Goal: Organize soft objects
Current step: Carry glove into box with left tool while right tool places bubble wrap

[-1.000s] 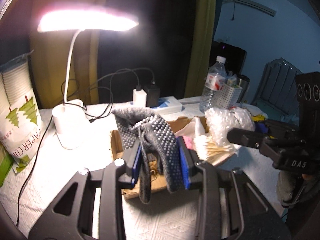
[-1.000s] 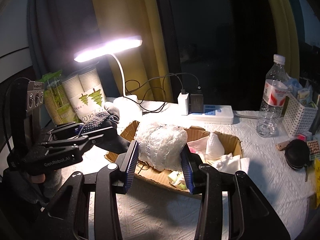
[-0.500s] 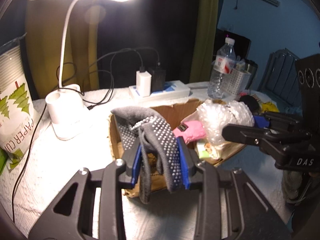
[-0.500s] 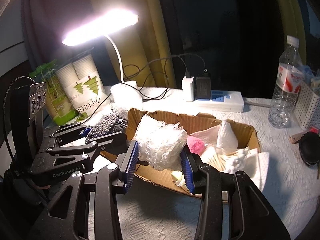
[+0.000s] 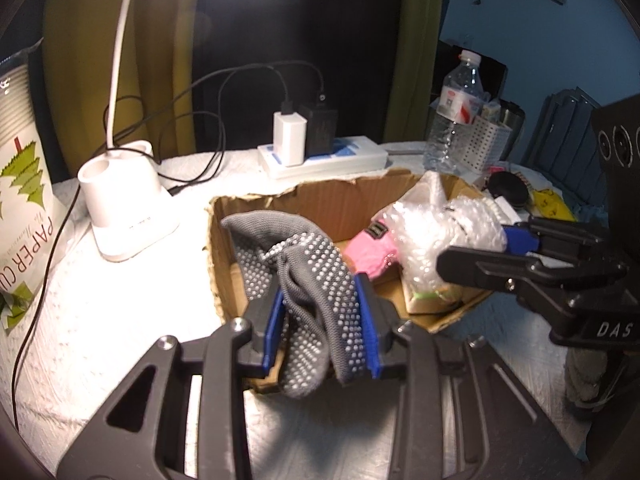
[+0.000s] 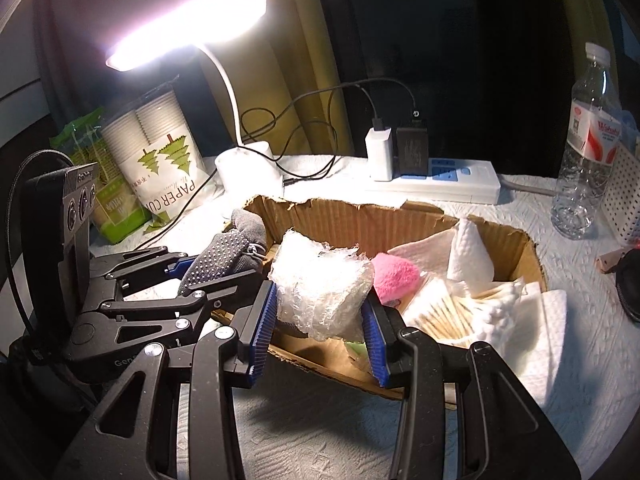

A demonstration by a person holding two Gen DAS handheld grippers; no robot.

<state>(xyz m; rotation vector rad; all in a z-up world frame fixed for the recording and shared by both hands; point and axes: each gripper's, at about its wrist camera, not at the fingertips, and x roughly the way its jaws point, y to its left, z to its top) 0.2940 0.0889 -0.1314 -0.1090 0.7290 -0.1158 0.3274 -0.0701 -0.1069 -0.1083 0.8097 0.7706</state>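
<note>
My left gripper (image 5: 322,326) is shut on a grey dotted glove (image 5: 316,276) and holds it over the near left corner of a torn cardboard box (image 5: 320,200). My right gripper (image 6: 318,330) is shut on a wad of clear bubble wrap (image 6: 320,288) above the box's near edge (image 6: 340,364). The glove (image 6: 224,256) and left gripper (image 6: 168,276) show at left in the right wrist view. The bubble wrap (image 5: 440,232) and right gripper (image 5: 516,256) show at right in the left wrist view. A pink soft item (image 6: 396,276), tissues (image 6: 468,248) and cotton swabs (image 6: 464,312) lie in the box.
A white desk lamp base (image 5: 120,208) stands left of the box, with a paper cup pack (image 5: 24,200) beyond it. A power strip with chargers (image 6: 432,176) lies behind the box. A water bottle (image 6: 588,144) and white basket (image 5: 486,144) stand at the right.
Both grippers have moved forward and down toward the box with their loads. The box now fills more of each view and the lamp head has left the left wrist view.
</note>
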